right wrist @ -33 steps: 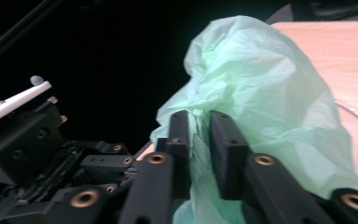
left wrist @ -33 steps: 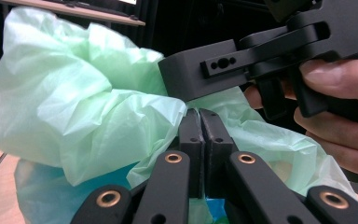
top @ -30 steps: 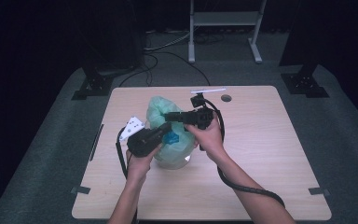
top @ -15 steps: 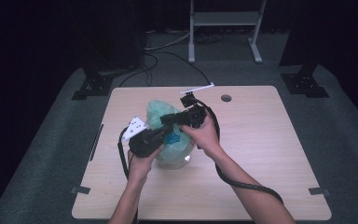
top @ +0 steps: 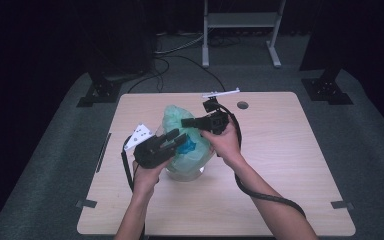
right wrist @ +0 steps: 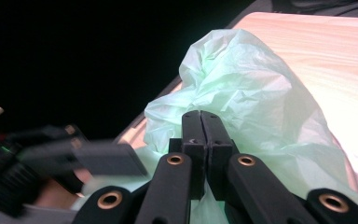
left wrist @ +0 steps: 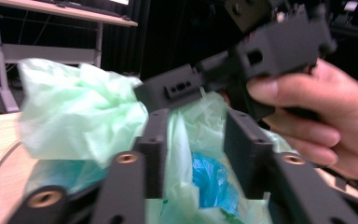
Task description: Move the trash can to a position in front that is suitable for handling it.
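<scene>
My left gripper (top: pixel 176 138) hangs over the near side of the green bag (top: pixel 180 150), jaws spread with film between them; a blue lump (left wrist: pixel 212 179) shows inside the bag; my right gripper (top: pixel 186 122) has its jaws pressed together over the bag's far top; the bag sits mid-table (top: pixel 290 165); beyond stands a rack (top: pixel 240 22).

You work over a pale wood-grain table (top: pixel 290 165) — smooth, matt. The green bag (right wrist: pixel 251 93) looks like thin, crinkled, translucent plastic; your grippers' jaws — matt black plastic with brass-coloured inserts.
</scene>
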The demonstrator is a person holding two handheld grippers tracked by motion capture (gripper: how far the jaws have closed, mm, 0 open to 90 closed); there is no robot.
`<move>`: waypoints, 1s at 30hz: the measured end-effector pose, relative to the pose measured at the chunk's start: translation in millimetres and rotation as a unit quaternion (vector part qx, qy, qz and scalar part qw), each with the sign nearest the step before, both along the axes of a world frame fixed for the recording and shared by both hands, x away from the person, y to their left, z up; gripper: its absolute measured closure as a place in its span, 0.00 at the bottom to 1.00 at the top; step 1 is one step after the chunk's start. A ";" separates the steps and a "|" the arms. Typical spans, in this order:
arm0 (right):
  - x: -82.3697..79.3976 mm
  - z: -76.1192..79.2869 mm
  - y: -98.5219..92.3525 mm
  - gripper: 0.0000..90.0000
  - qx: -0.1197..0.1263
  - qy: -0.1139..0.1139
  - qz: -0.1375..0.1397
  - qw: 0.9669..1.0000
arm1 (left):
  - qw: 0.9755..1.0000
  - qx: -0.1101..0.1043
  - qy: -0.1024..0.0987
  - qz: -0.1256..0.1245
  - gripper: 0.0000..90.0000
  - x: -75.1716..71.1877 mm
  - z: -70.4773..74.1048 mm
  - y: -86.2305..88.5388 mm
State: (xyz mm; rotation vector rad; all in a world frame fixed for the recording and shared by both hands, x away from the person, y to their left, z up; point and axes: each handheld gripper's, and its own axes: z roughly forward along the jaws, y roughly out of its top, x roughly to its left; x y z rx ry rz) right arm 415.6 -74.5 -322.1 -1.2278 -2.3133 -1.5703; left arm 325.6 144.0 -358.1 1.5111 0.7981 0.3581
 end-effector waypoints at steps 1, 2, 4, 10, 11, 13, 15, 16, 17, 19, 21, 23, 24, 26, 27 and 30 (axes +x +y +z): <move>-0.1 -1.0 -1.2 1.00 -0.004 -0.002 -0.001 1.000 | 1.000 -0.007 0.002 -0.001 0.63 0.7 0.1 2.3; -0.4 -2.2 -2.1 1.00 -0.002 -0.001 0.001 1.000 | 1.000 -0.011 0.005 0.005 0.60 1.2 0.3 3.9; -0.8 -4.4 -4.4 1.00 0.001 -0.001 0.001 1.000 | 1.000 -0.017 0.008 0.014 0.54 2.7 0.2 8.2; 0.5 -7.9 -12.8 1.00 0.026 0.012 0.001 1.000 | 0.997 -0.054 0.035 0.047 0.33 7.5 0.6 17.9; 0.9 -7.5 -14.2 1.00 0.029 0.013 0.001 0.999 | 0.997 -0.055 0.037 0.048 0.32 8.0 0.1 18.5; 1.5 -6.5 -17.3 1.00 0.037 0.015 0.001 0.999 | 0.996 -0.053 0.039 0.058 0.27 8.9 -0.4 19.0; 1.4 -4.7 -20.9 1.00 0.042 0.014 0.001 0.999 | 0.995 -0.059 0.043 0.066 0.21 9.9 -0.2 21.0; 1.0 -3.7 -23.0 1.00 0.045 0.013 0.000 0.999 | 0.995 -0.061 0.042 0.069 0.21 9.9 0.1 22.2; 0.6 -2.9 -25.1 1.00 0.047 0.014 -0.001 0.999 | 0.995 -0.061 0.041 0.073 0.20 9.7 0.5 23.8; 0.6 -2.4 -27.4 1.00 0.048 0.012 0.001 0.999 | 0.994 -0.066 0.041 0.080 0.18 9.2 1.1 26.8; 0.3 0.4 -36.0 1.00 0.054 0.013 -0.005 0.998 | 0.992 -0.080 0.042 0.091 0.18 8.7 2.8 34.4; -1.0 2.9 -42.3 1.00 0.064 0.011 -0.008 0.998 | 0.990 -0.087 0.040 0.103 0.13 7.6 4.5 40.7; -1.9 4.3 -45.0 1.00 0.066 0.009 -0.009 0.998 | 0.989 -0.091 0.040 0.107 0.13 6.8 5.1 43.9; -3.8 7.2 -49.7 1.00 0.071 0.006 -0.012 0.997 | 0.989 -0.095 0.037 0.111 0.12 5.7 6.3 48.4; -4.5 8.9 -51.8 1.00 0.072 0.005 -0.012 0.997 | 0.988 -0.095 0.036 0.113 0.12 5.2 6.7 50.2; -5.7 15.1 -57.3 1.00 0.077 -0.002 -0.015 0.997 | 0.988 -0.095 0.036 0.117 0.12 5.7 6.2 55.5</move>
